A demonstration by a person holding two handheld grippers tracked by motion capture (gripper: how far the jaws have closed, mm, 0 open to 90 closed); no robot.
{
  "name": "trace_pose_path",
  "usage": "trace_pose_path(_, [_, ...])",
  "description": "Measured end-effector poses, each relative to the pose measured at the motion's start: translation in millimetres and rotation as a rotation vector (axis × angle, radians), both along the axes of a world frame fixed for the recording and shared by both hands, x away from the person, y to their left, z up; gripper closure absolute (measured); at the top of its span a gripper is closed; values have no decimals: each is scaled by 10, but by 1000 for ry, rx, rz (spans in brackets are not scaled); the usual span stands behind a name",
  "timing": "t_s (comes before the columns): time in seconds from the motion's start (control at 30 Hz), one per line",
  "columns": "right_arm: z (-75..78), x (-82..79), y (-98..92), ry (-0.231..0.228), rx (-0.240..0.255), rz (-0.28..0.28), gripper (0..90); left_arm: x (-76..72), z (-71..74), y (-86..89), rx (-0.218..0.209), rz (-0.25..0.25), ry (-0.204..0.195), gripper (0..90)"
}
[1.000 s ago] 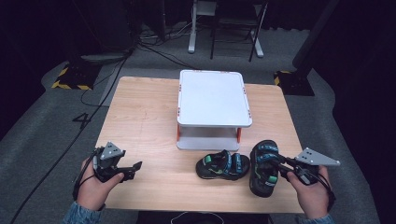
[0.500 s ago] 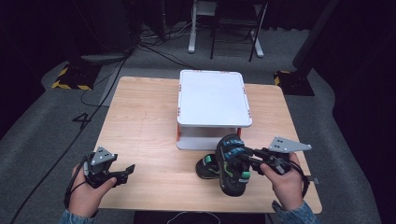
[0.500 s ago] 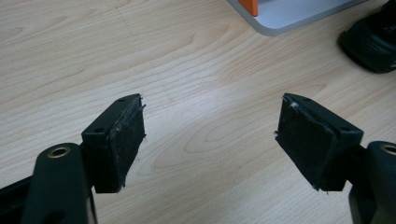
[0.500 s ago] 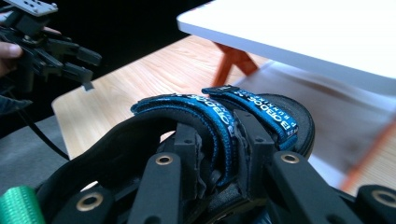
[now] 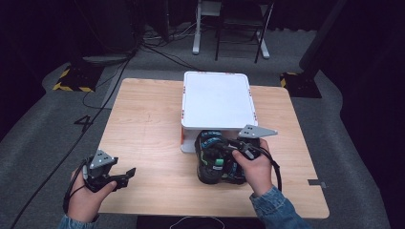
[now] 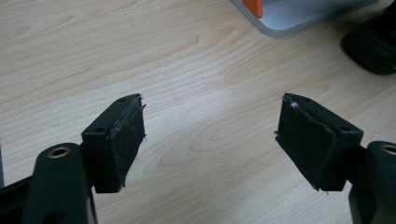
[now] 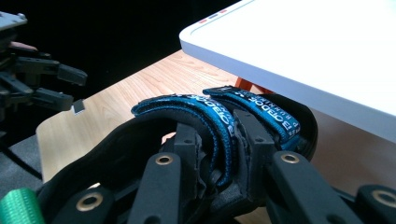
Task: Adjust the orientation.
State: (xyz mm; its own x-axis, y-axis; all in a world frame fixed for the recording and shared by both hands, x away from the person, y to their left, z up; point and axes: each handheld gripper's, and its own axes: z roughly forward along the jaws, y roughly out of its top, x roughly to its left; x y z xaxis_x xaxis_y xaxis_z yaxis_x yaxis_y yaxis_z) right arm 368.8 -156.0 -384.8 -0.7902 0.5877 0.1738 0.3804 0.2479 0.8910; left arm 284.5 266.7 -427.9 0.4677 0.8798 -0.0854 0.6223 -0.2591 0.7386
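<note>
In the high view the right hand and its hand-held gripper cover much of the sandals — how the two lie against each other cannot be told. The white stand hides its own legs and the worktop beneath. In the left gripper view a dark sandal is cut off at the right edge. The strap lettering — too blurred to read.

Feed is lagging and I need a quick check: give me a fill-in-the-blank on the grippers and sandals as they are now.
1. The right gripper is shut on a sandal's ____.
2. The left gripper has its fingers ____.
3. The held sandal sits just in front of the ____ shelf.

Missing words: straps; open; white
</note>
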Motion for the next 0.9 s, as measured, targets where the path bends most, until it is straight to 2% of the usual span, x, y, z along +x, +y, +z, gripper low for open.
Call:
trace_pose_path(0.17, [-100,100,206,-9,-16,-9,736,23,5,-7,0,-7,-2,239])
trace_pose_path(0.33, [-142,166,326,-21,-30,-25,737,38,0,-11,-4,-13,2,239])
trace_pose_path(0.43, [-149,179,368,-29,-16,-34,738,44,-1,-5,-5,-8,-3,239])
trace_pose_path(0.57, [-150,197,417,-24,30,-59,738,53,-1,-10,0,-17,-1,239])
trace_pose_path(0.7, [-210,279,469,-29,-10,-77,737,51,-1,-28,-4,-17,-2,239])
trace_pose_path(0.8, [-270,327,486,-56,-50,-116,736,50,1,-12,-2,-14,-2,239])
trace_pose_path(0.9, [-347,363,508,-73,-62,-150,734,54,-11,-15,-6,-15,3,239])
